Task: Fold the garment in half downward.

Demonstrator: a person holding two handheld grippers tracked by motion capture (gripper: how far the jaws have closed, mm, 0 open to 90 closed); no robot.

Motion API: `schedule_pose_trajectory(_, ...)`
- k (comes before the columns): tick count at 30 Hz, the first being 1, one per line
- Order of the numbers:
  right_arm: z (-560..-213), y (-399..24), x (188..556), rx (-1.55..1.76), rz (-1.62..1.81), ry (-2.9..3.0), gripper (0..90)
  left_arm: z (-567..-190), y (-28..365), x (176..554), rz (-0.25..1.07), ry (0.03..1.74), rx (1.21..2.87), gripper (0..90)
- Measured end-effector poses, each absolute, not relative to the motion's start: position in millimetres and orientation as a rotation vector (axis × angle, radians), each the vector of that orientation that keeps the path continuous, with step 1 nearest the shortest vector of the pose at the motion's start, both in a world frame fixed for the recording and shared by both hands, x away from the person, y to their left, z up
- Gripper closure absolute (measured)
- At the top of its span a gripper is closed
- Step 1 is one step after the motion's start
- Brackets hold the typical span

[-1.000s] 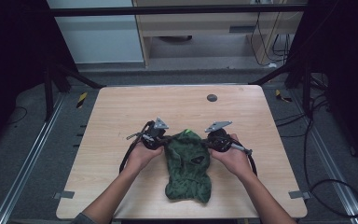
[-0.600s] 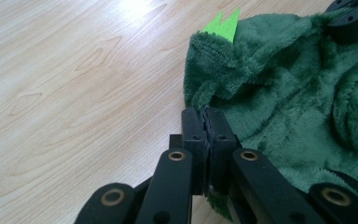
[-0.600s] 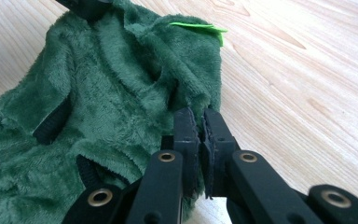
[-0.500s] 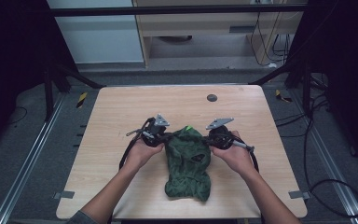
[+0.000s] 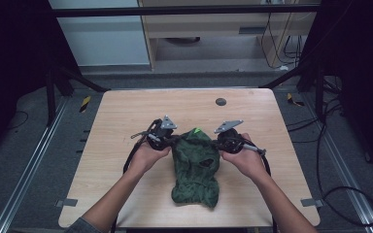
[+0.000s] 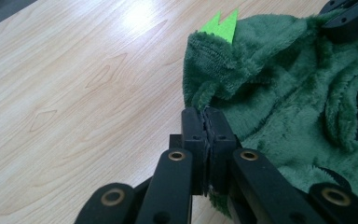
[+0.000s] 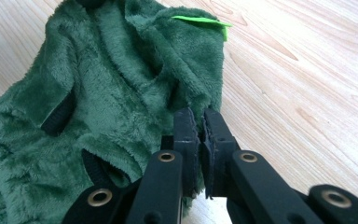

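Two grippers pinch the green fleece garment (image 5: 195, 165) lying mid-table (image 5: 126, 116): the left gripper (image 6: 206, 122) has its jaws closed on the left edge, the right gripper (image 7: 199, 126) on the right edge. Its bright green spike (image 6: 221, 25) points away from the person.

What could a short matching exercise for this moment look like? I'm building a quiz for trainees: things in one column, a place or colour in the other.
Things:
1. fleece garment
2. felt spike
3. round disc
4. left gripper

Place or colour:
A. bright green
B. dark green, mid-table
C. dark, near the table's far edge
D. jaws shut on the garment's edge

Pairs: 1-B, 2-A, 3-C, 4-D
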State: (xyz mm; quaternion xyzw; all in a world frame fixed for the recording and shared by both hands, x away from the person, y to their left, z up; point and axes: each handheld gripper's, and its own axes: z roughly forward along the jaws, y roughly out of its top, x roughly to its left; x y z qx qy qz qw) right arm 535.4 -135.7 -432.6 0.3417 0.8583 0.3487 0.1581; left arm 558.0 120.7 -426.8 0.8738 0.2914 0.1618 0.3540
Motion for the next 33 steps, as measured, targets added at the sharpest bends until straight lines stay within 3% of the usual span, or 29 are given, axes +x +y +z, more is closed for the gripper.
schedule_pose_trajectory(33,-404,-140,541,0.915,0.978,2.453,85.9,-400,117,559,0.481,0.721,2.266,88.1)
